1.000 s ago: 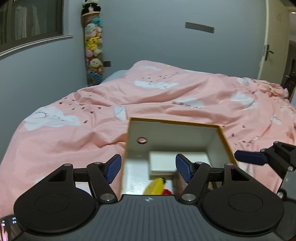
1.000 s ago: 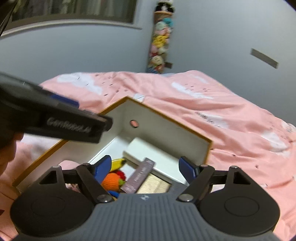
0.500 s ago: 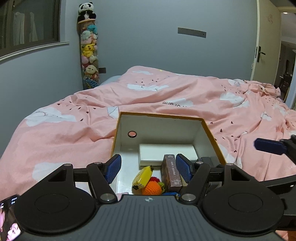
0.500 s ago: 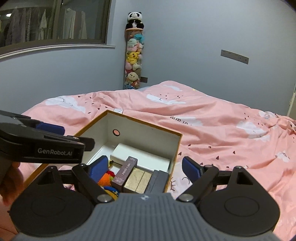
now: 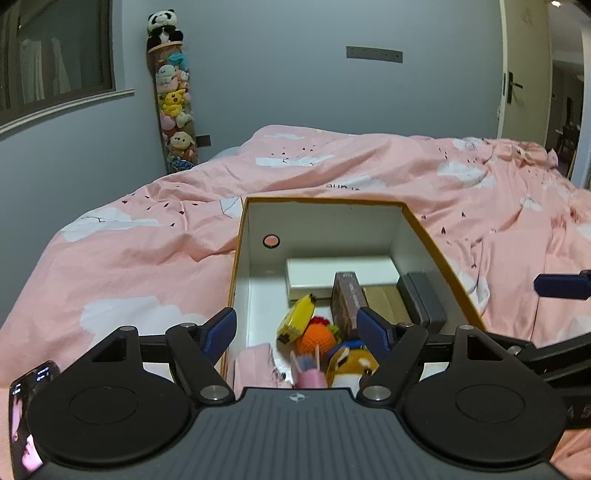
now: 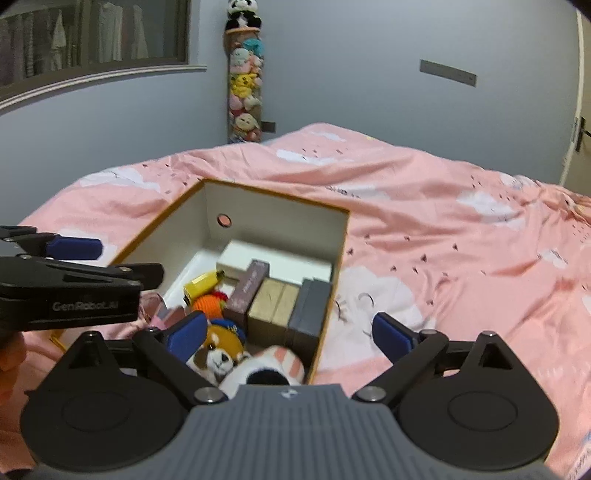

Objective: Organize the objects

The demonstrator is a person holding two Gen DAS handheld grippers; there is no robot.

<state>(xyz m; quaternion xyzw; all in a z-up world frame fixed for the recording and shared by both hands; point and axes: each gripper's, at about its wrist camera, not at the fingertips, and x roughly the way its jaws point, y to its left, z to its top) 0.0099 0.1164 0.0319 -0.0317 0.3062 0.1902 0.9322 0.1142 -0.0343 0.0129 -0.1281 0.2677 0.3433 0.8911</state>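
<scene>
1. Left tongs (image 5: pixel 297 326): jaws wide apart and just been opening, nothing gripped; they hang over the near left part of the box, pads touching nothing.
2. Right tongs (image 6: pixel 290 330): jaws also spread wide, just been opening, nothing held; the box's right wall runs between them without contact.
3. Box (image 5: pixel 323 218): open cardboard box, white inside, orange rim, sits on the bed (image 5: pixel 147 251) with its pink cloud-print cover.
4. Inside the box, near end: fox plush (image 6: pixel 221 349), a white-and-pink plush (image 6: pixel 273 367) beside it, something pink (image 5: pixel 255 365) at the left.
5. Middle: orange knitted toy (image 5: pixel 317 338) touching a yellow banana toy (image 5: pixel 299 319).
6. Right side: brown carton (image 6: pixel 249 284), tan block (image 6: pixel 273 304) and grey case (image 6: pixel 310 306) stand side by side; white flat box (image 5: pixel 340 273) lies against the far wall.
7. Far corner of the room: tall tube of plush toys (image 5: pixel 175 107) with a panda (image 5: pixel 164 27) on top.
</scene>
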